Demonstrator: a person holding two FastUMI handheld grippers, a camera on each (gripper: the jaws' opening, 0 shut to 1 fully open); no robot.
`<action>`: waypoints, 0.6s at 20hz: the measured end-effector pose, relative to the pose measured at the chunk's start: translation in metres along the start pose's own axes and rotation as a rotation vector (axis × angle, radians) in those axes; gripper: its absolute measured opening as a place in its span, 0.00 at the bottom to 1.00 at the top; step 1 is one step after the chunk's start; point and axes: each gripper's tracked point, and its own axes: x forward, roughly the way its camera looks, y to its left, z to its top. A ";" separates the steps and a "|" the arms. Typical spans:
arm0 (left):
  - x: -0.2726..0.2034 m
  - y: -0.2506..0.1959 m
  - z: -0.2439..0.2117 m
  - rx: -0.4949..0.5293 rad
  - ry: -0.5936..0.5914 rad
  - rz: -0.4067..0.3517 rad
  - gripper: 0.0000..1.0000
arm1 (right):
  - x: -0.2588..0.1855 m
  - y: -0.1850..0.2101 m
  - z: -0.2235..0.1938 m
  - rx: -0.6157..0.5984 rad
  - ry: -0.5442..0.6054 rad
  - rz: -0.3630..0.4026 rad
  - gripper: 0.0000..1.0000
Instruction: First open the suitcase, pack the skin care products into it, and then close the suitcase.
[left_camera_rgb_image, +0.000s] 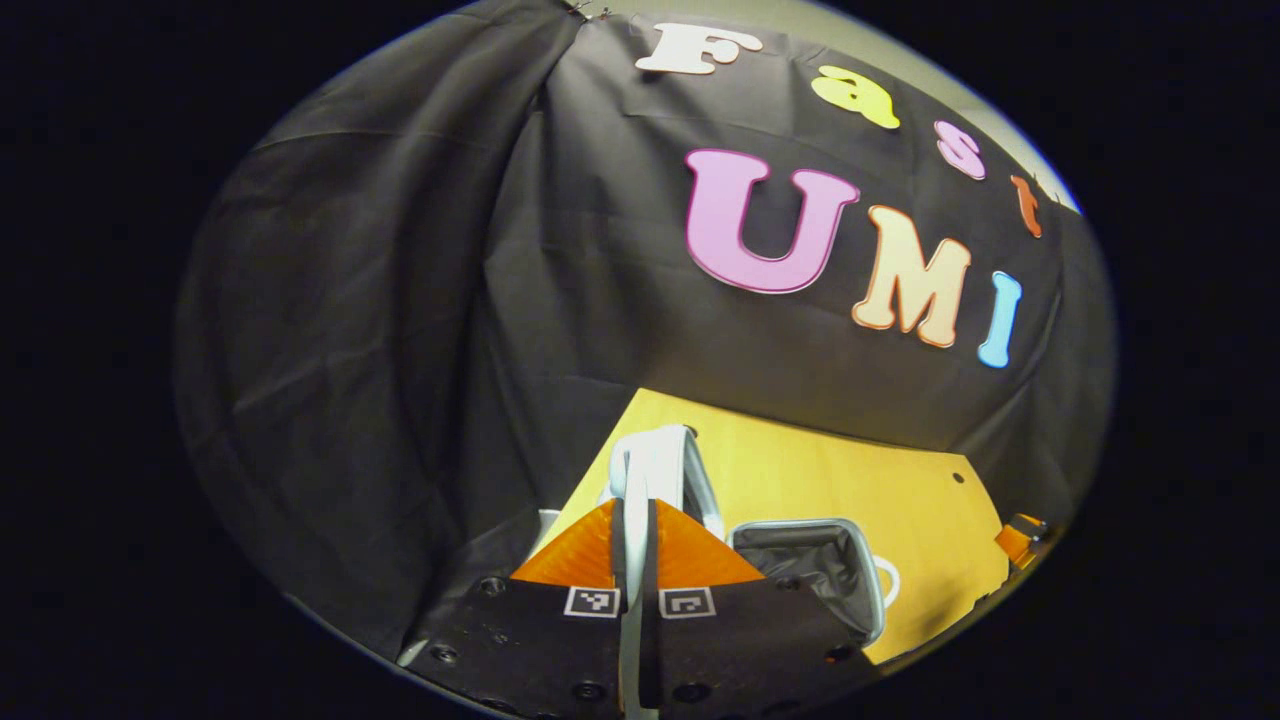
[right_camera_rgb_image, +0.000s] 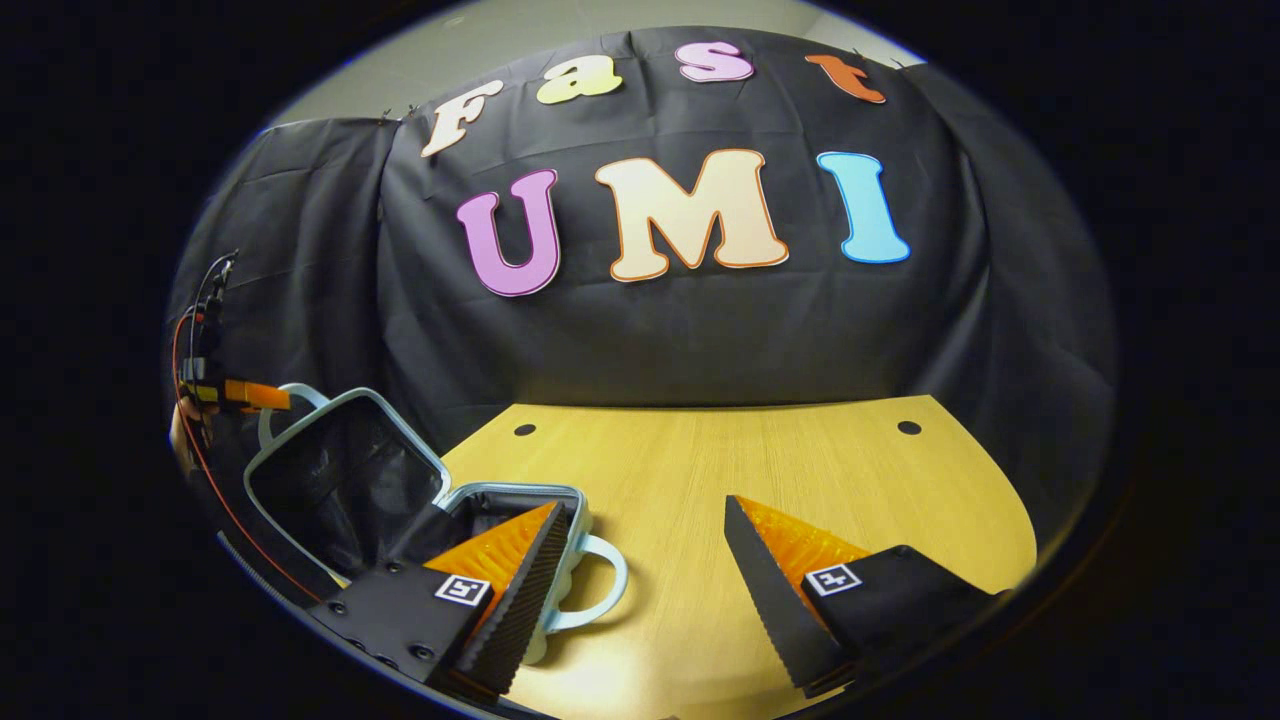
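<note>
We pinch the lid's handle (left_camera_rgb_image: 655, 465) in our left gripper (left_camera_rgb_image: 640, 545); our right gripper (right_camera_rgb_image: 645, 560) hangs spread beside the open suitcase (right_camera_rgb_image: 400, 480).

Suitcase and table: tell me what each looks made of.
The suitcase looks like a hard, smooth pale-blue plastic shell with a moulded handle; its lining is dark, creased, faintly shiny fabric, perhaps nylon. The table looks like light wood or wood-look laminate: fine straight grain, satin sheen.
</note>
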 end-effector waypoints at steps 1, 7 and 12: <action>-0.001 -0.013 0.005 0.005 -0.012 -0.023 0.00 | 0.000 -0.003 0.001 0.002 0.000 0.002 0.98; -0.001 -0.098 0.013 0.029 -0.031 -0.138 0.00 | -0.005 -0.023 0.011 0.017 -0.014 0.015 0.98; -0.002 -0.157 0.008 -0.001 -0.034 -0.234 0.00 | -0.013 -0.042 0.017 0.028 -0.016 0.016 0.98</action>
